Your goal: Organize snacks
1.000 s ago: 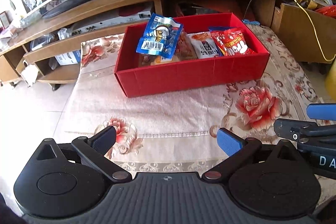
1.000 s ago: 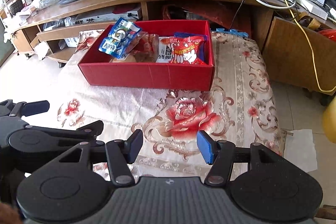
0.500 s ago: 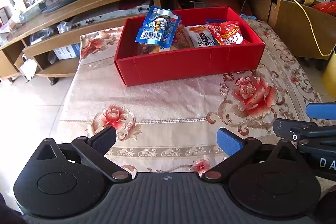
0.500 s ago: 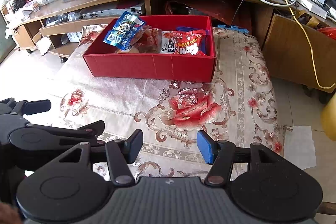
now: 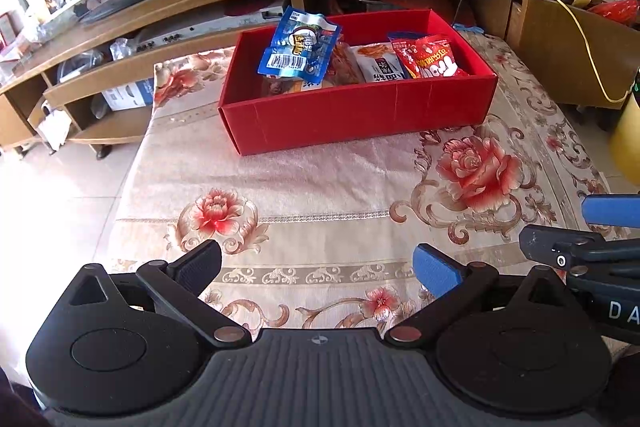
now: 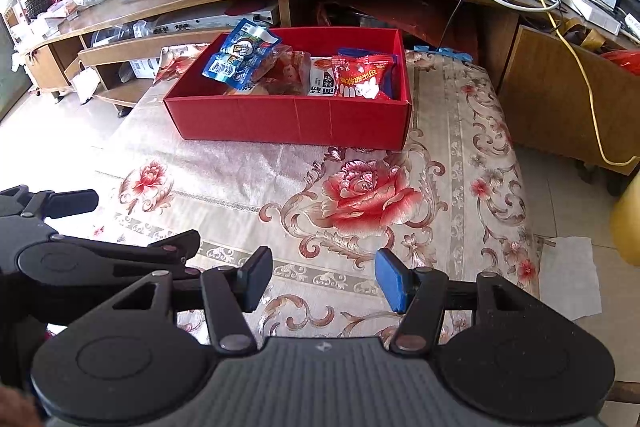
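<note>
Snacks are sitting packed inside the red box at the far end of the flowered cloth, and I am seeing none lying loose outside it. I am holding the left gripper low over the near edge of the cloth with its jaws wide and nothing between them; the right gripper is hanging just beside it, also spread and empty.

What is worrying me is the blue packet: it is standing tilted against the box's left rear corner, rising well above the rim, so I am judging that a nudge to the box could tip it out over the wall. The red packet is leaning upright at the right end and is looking just as loosely seated. The two grippers are sitting so close together that I am also risking a knock between them if I swing either one sideways.
</note>
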Demonstrator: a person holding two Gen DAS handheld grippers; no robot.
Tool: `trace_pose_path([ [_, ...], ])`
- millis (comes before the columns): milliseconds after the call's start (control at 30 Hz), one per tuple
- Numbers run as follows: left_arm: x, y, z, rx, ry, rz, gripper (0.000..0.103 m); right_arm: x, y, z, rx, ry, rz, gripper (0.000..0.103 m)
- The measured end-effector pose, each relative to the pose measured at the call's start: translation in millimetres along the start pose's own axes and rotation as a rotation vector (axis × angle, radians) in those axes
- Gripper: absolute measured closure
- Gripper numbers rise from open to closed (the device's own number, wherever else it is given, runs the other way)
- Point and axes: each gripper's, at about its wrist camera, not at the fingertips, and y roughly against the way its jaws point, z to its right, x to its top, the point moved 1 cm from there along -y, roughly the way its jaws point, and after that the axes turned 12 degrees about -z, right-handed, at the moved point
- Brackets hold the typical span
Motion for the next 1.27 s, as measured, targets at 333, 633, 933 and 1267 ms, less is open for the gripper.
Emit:
trace_pose_path([
  [333,-6.5,2.3,-0.4,-0.005,0.004,-0.002,0.001,-4.4,2.1,-1.9,0.0,0.003,0.001,0.049],
  [633,-7.2,2.7,-1.0,-0.007,0.006,-0.004,0.001,-4.5,2.1,-2.0,0.0,0.002,0.001,0.049],
  [933,-5.9,4.7,-1.8,-0.003,0.014,-0.002,0.0,-8.8,4.7,-3.8,0.006,0.005,0.001,0.049],
  [1267,-4.3,4.5,-2.5,-0.015,0.025,-0.005,0.0,-0.5,6.1,0.1,0.022,0.001,-0.001,0.048],
])
